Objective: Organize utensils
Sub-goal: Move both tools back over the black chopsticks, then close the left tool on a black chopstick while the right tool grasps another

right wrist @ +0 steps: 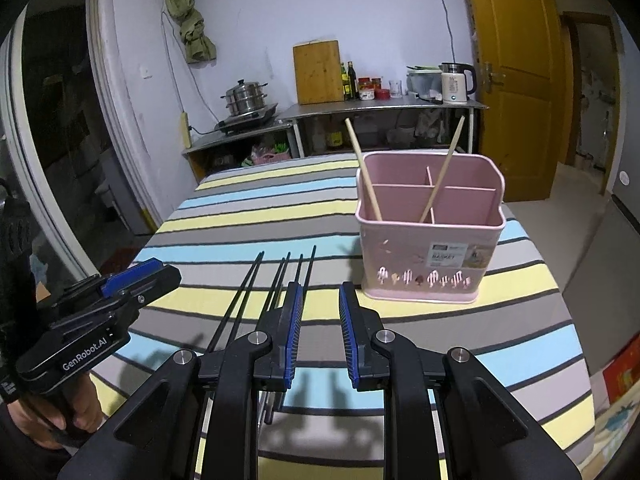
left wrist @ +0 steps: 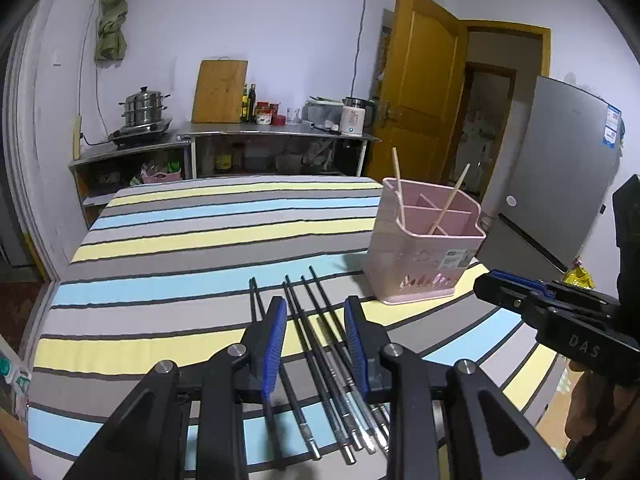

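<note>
Several black chopsticks with metal ends lie side by side on the striped tablecloth. They also show in the right wrist view. My left gripper is open just above them, its jaws either side of the bundle. A pink divided utensil basket stands to the right and holds two wooden chopsticks. The basket also shows in the left wrist view. My right gripper is open and empty, hovering in front of the basket, right of the black chopsticks.
A steel counter at the back carries a cutting board, bottles, a kettle and a steamer pot. A grey fridge stands right of the table. A yellow door is open at the back right.
</note>
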{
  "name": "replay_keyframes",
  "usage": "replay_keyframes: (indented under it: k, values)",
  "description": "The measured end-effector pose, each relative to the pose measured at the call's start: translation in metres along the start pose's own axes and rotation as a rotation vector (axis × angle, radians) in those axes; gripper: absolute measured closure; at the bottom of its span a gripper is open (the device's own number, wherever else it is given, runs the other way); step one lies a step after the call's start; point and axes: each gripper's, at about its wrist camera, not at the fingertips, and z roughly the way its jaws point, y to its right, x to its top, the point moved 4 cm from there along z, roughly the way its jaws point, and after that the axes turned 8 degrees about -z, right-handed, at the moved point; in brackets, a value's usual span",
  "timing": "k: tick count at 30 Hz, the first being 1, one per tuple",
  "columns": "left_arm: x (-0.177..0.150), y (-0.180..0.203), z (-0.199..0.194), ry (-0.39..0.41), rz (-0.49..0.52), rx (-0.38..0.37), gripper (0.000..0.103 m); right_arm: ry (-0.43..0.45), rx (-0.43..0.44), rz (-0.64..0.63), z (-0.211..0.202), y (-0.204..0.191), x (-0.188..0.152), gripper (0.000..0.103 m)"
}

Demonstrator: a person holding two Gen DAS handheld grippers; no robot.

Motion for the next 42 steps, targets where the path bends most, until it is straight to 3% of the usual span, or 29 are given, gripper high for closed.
replay_keyframes:
  k: [15, 33, 36, 42]
  values:
    - [-0.017, -0.040, 0.044, -0.084, -0.056, 0.069, 0.073, -0.081, 0.019, -0.021, 0.043, -0.008, -0.015, 0.083]
    - [-0.027, -0.080, 0.140, -0.243, -0.106, 0.107, 0.074, -0.220, 0.048, -0.039, 0.144, -0.021, -0.025, 0.083]
    - [-0.024, -0.080, 0.146, -0.244, -0.097, 0.104, 0.078, -0.227, 0.048, -0.036, 0.155, -0.023, -0.023, 0.083]
    - [-0.022, -0.084, 0.148, -0.245, -0.086, 0.132, 0.095, -0.251, 0.040, -0.023, 0.177, -0.021, -0.019, 0.084]
